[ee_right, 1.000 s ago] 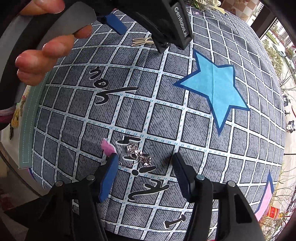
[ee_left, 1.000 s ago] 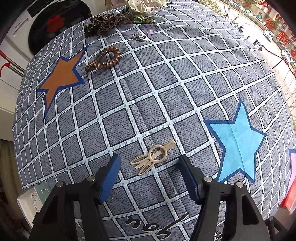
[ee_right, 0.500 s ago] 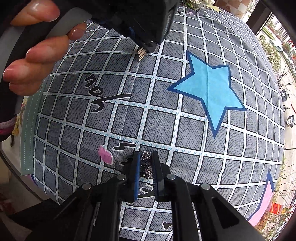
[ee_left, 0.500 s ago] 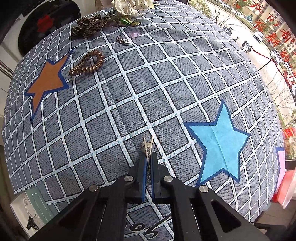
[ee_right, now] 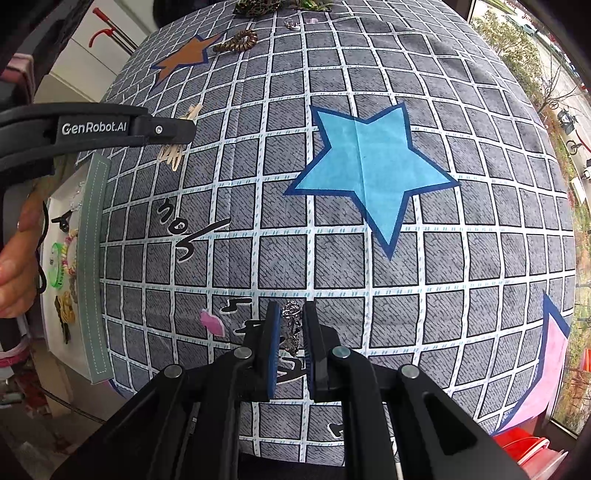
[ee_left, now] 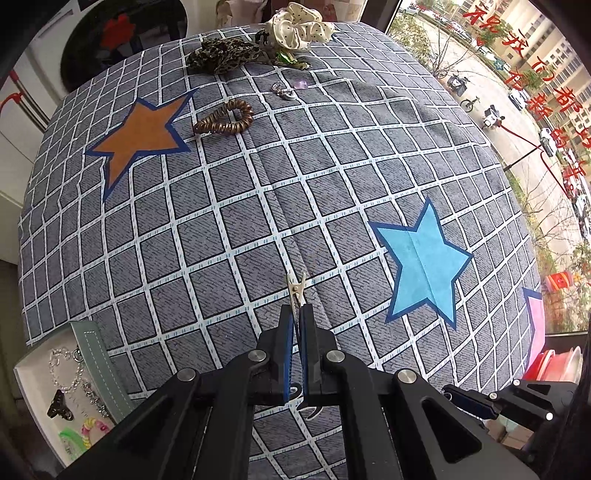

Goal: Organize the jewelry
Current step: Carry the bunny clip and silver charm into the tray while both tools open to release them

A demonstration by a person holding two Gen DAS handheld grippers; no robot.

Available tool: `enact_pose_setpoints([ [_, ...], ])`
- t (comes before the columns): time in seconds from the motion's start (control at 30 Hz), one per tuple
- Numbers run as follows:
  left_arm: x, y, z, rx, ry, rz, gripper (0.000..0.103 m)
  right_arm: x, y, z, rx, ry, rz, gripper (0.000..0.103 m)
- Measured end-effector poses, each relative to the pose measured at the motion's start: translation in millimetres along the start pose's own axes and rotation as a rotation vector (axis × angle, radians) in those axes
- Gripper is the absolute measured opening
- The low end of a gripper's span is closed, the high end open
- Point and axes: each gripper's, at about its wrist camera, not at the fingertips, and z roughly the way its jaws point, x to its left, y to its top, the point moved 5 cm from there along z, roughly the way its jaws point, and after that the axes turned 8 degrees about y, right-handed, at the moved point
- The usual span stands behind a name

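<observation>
My left gripper point(ee_left: 297, 314) is shut on a cream hair clip point(ee_left: 296, 290) and holds it above the grey checked cloth; the clip also shows in the right wrist view point(ee_right: 173, 153) under the left gripper point(ee_right: 184, 131). My right gripper point(ee_right: 290, 314) is shut on a silver chain piece point(ee_right: 291, 325), lifted off the cloth. A white jewelry tray point(ee_left: 35, 391) with a green edge, holding bracelets and clips, sits at the cloth's left edge; it also shows in the right wrist view point(ee_right: 94, 258).
At the far end lie a brown coil hair tie point(ee_left: 225, 120), a leopard scrunchie point(ee_left: 221, 55), a cream scrunchie point(ee_left: 299, 26) and small silver and purple pieces point(ee_left: 288, 90). A pink scrap point(ee_right: 212, 323) lies left of my right gripper. Window on the right.
Both grippers, open around their items a second ago, have closed on them and lifted: the left with the hair clip, the right with the silver chain. Both views have pulled back from the cloth.
</observation>
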Motion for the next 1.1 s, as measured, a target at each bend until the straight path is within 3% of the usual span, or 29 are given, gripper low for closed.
enact_pose_setpoints([
  [0.37,41.4,-44.0,-25.7,-0.011,0.027,-0.068,0.01,7.9,16.8,-27.1,0.004,0.026,0.004,0.013],
  [0.67,86.4,-91.8,-38.5,0.009,0.048,-0.157,0.01,58.8,24.1,-27.8,0.016,0.041,-0.048,0.013],
  [1.1,145.7,-142.2,-53.8,-0.006,0.074,-0.303,0.01,149.7,32.1,-32.2,0.04,0.065,-0.268,0.013],
])
